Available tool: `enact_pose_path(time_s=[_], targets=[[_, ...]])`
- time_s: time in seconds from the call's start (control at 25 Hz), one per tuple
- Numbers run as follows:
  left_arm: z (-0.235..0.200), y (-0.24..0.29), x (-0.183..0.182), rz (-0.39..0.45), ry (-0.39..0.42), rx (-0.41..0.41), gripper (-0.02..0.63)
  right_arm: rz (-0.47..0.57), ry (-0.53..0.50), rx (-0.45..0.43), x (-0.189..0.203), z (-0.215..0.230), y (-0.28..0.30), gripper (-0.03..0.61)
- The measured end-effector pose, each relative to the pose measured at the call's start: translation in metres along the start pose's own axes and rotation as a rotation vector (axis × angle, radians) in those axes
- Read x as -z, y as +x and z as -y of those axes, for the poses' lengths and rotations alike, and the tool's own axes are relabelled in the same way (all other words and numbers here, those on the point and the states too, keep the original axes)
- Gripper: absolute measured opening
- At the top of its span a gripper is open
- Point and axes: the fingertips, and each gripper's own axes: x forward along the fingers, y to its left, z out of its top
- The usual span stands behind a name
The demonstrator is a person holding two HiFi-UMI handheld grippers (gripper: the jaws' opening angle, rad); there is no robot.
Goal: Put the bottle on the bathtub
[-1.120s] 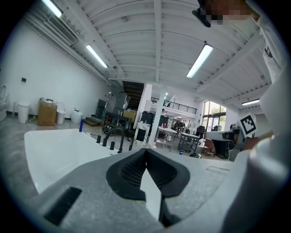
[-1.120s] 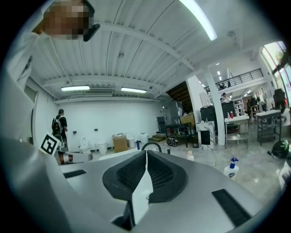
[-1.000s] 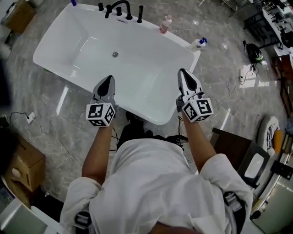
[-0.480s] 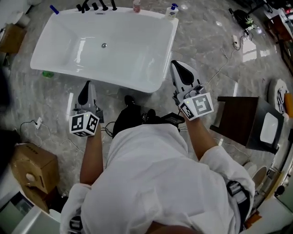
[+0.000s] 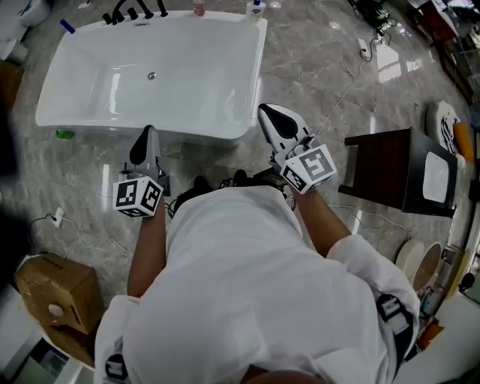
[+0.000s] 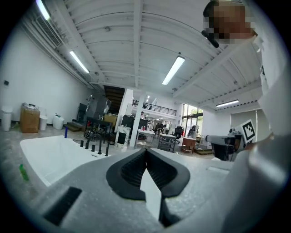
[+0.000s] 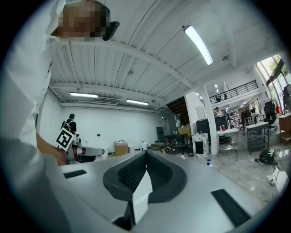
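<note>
The white bathtub [image 5: 187, 90] fills the upper left of the head view. A pink bottle [image 5: 199, 7] and a white bottle with a blue cap [image 5: 255, 9] stand on its far rim near the black taps [image 5: 135, 11]. A small green object [image 5: 65, 133] lies on the floor by the tub's left side; it also shows in the left gripper view [image 6: 22, 172]. My left gripper [image 5: 148, 135] hangs over the floor just short of the tub's near wall, shut and empty. My right gripper [image 5: 266, 112] is off the tub's near right corner, also shut and empty.
A dark stool [image 5: 386, 169] stands on the marble floor at the right with a white tray [image 5: 435, 180] beside it. A cardboard box [image 5: 52, 289] sits at the lower left. Cables [image 5: 345, 82] trail across the floor. A person [image 7: 70, 125] stands far off.
The tub has slid up and left in the head view as I backed away from it. Both grippers came off the tub's near rim to over the floor. The stool came into view.
</note>
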Motion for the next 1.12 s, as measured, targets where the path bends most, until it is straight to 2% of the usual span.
enact_pose_path(time_s=[0.16,0.36,0.76,1.12], targets=[[-0.013,-0.003,-0.007,0.009,0.019,0.042,0.015,-0.009,0.009,0.062,0.006,-0.006,0.009,0.014],[-0.041,-0.008,-0.005,-0.002,-0.006,0.064,0.015,-0.011,0.024,0.115,0.012,-0.019,0.018,0.014],[-0.071,-0.017,-0.006,-0.018,-0.005,0.142,0.015,-0.017,0.051,0.138,0.027,-0.043,0.048,0.014],[-0.077,-0.016,0.013,-0.068,-0.021,0.229,0.015,-0.037,0.068,0.154,0.042,-0.059,0.054,0.014]])
